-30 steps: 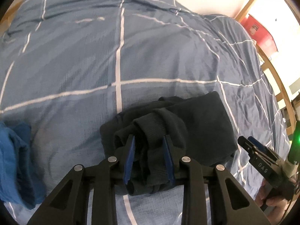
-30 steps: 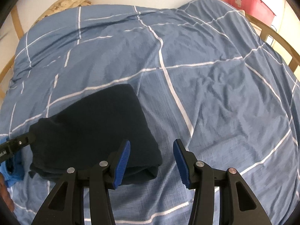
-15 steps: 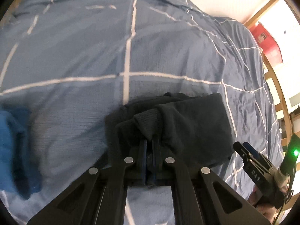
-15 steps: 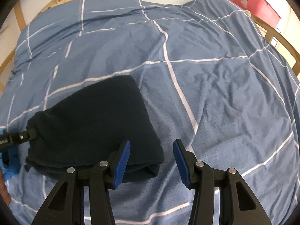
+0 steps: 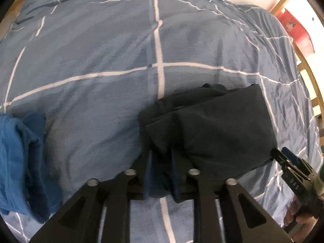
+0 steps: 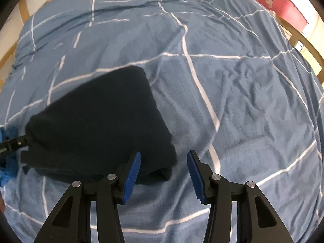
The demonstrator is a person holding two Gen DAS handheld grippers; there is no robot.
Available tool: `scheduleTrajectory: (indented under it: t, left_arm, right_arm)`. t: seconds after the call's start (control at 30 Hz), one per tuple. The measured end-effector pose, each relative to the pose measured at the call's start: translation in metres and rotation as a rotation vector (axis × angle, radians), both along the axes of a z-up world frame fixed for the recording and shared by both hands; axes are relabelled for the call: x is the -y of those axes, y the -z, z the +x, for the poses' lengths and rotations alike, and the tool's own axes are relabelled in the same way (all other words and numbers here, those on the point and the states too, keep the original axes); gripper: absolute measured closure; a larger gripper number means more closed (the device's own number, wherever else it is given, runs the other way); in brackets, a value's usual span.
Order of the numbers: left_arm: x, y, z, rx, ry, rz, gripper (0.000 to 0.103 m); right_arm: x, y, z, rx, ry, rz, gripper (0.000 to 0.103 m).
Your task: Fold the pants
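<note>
The dark navy pants [image 5: 218, 125] lie folded into a thick rectangle on the blue checked duvet [image 5: 101, 50]. My left gripper [image 5: 161, 156] points down at their bunched left end. Its jaws are opening, with a fold of dark fabric still between the pads, which no longer clamp it. In the right wrist view the pants [image 6: 97, 121] fill the lower left, and the left gripper [image 6: 14, 143] shows at their far left edge. My right gripper [image 6: 163, 162] hovers open over the pants' near right corner, holding nothing. It also appears in the left view as the right gripper [image 5: 287, 158].
A crumpled bright blue garment [image 5: 18, 151] lies on the duvet left of the pants. A red box [image 6: 281, 2] stands beyond the wooden bed frame [image 6: 303, 40] at the right. A hand [image 5: 297, 218] holds the right gripper.
The left gripper closed fully on the pants' bunched end, then its jaws parted again; it also sank a little toward the cloth. The right gripper stayed open and still.
</note>
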State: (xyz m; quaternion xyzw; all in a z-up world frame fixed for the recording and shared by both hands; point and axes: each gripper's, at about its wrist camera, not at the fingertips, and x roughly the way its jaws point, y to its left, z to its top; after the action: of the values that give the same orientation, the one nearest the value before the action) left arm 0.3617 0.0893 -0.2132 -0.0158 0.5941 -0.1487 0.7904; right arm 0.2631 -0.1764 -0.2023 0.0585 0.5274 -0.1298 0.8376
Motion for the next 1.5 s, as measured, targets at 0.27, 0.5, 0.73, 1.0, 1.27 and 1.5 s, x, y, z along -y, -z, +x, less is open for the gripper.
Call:
scheduleTrajectory:
  t: [0.27, 0.5, 0.73, 1.0, 1.27, 1.5]
  left_arm:
    - [-0.006, -0.032, -0.022, 0.109, -0.04, 0.15, 0.045]
    - [-0.005, -0.058, -0.054, 0.183, -0.036, 0.123, 0.037]
    - [0.005, -0.047, -0.052, 0.193, -0.024, 0.101, 0.029]
    - [0.009, -0.024, -0.039, 0.14, -0.045, 0.038, 0.029]
    - [0.005, -0.007, -0.019, 0.124, -0.022, -0.001, 0.029]
    - [0.007, 0.0, -0.009, 0.101, -0.001, -0.048, 0.029]
  right_arm:
    - [0.002, -0.011, -0.011, -0.036, 0.02, -0.041, 0.055]
    - [0.014, -0.037, -0.023, 0.049, 0.025, 0.007, 0.042]
    - [0.017, -0.047, -0.008, 0.129, -0.036, 0.011, 0.037]
    - [0.019, -0.034, 0.011, 0.125, -0.095, 0.003, 0.037]
    - [0.011, -0.016, 0.026, 0.112, -0.122, 0.019, 0.037]
    - [0.01, -0.011, 0.033, 0.129, -0.111, 0.006, 0.037]
